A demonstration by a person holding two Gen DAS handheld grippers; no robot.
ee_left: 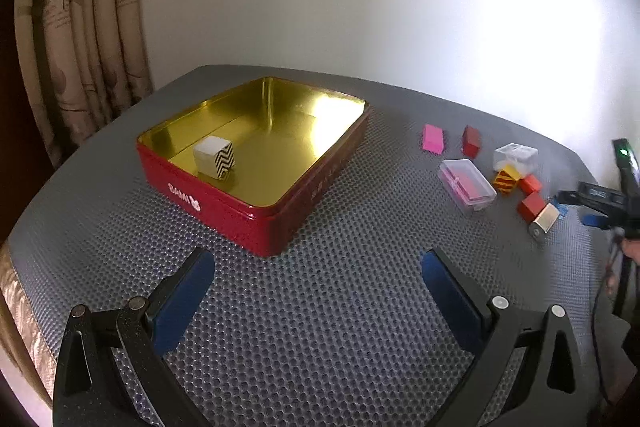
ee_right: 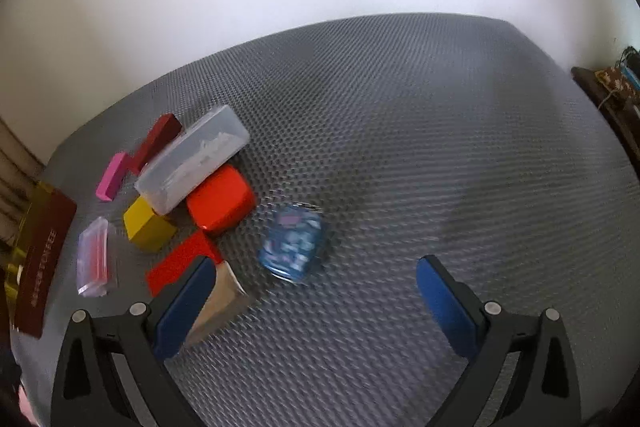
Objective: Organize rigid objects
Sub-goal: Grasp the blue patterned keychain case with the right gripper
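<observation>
My left tongs [ee_left: 318, 263] hover spread over the surface [ee_left: 340, 307], facing the red tin [ee_left: 224, 203] holding one zigzag cube [ee_left: 214, 157]. My right tongs [ee_right: 316, 269] hang spread above the blurred blue block [ee_right: 291, 245], beside the clustered blocks [ee_right: 221, 197].

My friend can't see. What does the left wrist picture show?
An open red metal tin with a shiny gold inside sits on a grey dimpled mat, holding one white cube with black zigzag stripes. The open left gripper hovers in front; small coloured blocks lie scattered to the right.

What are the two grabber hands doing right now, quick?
Left gripper: open, holding nothing, above the mat near the red tin.
Right gripper: open, holding nothing, close to the blue block.
</observation>
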